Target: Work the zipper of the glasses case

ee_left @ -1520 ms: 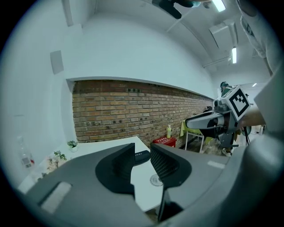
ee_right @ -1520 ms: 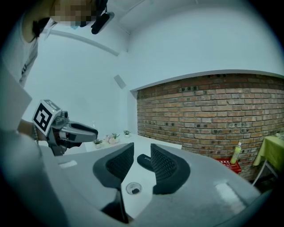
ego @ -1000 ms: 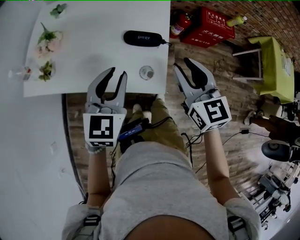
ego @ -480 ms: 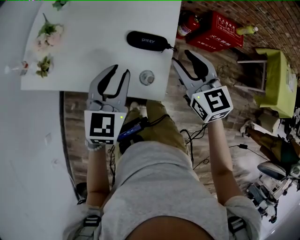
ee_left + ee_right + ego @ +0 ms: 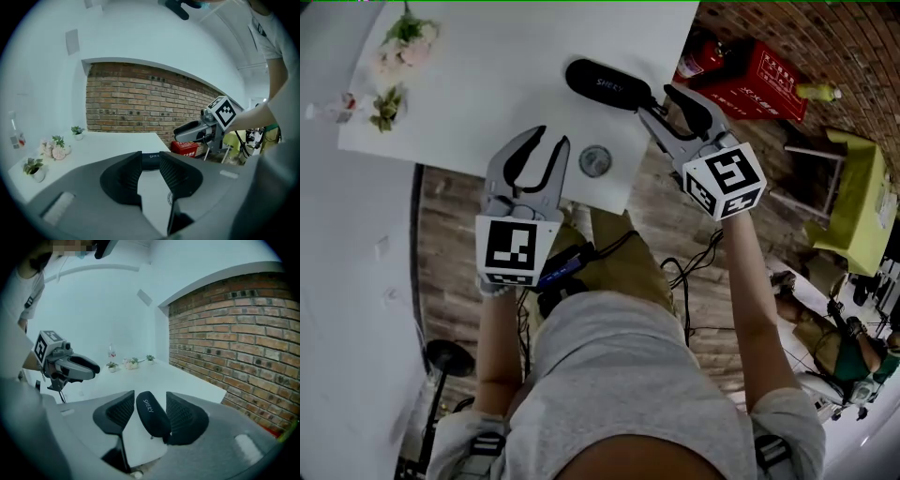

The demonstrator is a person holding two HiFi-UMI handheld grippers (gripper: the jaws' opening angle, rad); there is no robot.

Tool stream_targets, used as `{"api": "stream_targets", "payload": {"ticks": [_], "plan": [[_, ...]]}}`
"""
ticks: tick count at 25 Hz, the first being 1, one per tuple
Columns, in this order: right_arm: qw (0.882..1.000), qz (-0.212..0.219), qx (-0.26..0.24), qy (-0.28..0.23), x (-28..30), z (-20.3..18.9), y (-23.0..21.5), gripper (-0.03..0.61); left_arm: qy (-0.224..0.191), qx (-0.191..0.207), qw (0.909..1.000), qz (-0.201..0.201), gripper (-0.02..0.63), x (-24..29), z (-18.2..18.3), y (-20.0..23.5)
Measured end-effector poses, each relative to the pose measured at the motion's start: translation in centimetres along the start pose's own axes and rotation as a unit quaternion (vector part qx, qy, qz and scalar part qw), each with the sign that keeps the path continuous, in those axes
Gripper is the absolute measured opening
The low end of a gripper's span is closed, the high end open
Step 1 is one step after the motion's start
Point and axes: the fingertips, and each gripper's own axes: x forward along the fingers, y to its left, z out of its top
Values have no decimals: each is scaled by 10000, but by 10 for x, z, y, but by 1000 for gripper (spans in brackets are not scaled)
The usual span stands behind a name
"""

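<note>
A black glasses case [image 5: 607, 84] with white lettering lies near the right edge of the white table [image 5: 487, 75]. My right gripper [image 5: 656, 101] is at the case's near right end. In the right gripper view the case [image 5: 151, 416] lies between the fingers; the jaws are opening, and a gap shows beside the left pad [image 5: 121, 411]. My left gripper [image 5: 551, 139] hovers over the table's front edge, its jaws opening with nothing between them. In the left gripper view the case [image 5: 153, 156] shows beyond the fingertips, with the right gripper [image 5: 191, 132] to its right.
A small round disc [image 5: 594, 161] lies on the table between the grippers. Potted flowers [image 5: 405, 42], a small plant [image 5: 386, 105] and a bottle [image 5: 328, 108] stand at the far left. A red box [image 5: 759, 80] and a yellow-green table [image 5: 853, 178] are on the floor right.
Both grippers have moved forward over the table. The right gripper has reached the case's end and its jaws have spread wider. The left jaws have widened slightly.
</note>
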Motion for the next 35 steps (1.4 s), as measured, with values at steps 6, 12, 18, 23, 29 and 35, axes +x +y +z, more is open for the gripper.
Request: {"api": "stream_targets", "payload": {"ticks": [6, 12, 18, 23, 29, 35], "plan": [[9963, 697, -321, 398, 41, -10, -2, 233, 71, -151, 9997, 179, 115, 9, -10, 2], [9893, 1209, -439, 682, 71, -24, -5, 250, 172, -251, 9992, 274, 115, 19, -18, -4], [9781, 1805, -377, 962, 93, -35, -4, 264, 263, -349, 9985, 325, 115, 26, -27, -8], [9663, 2240, -430, 1196, 105, -40, -4, 264, 344, -385, 9983, 266, 115, 36, -33, -16], [9539, 2600, -534, 1402, 112, -47, 1, 265, 433, -380, 9983, 49, 115, 55, -37, -33], [9390, 2983, -456, 1647, 116, -53, 7, 267, 621, -362, 9974, 72, 118, 69, -45, -42]]}}
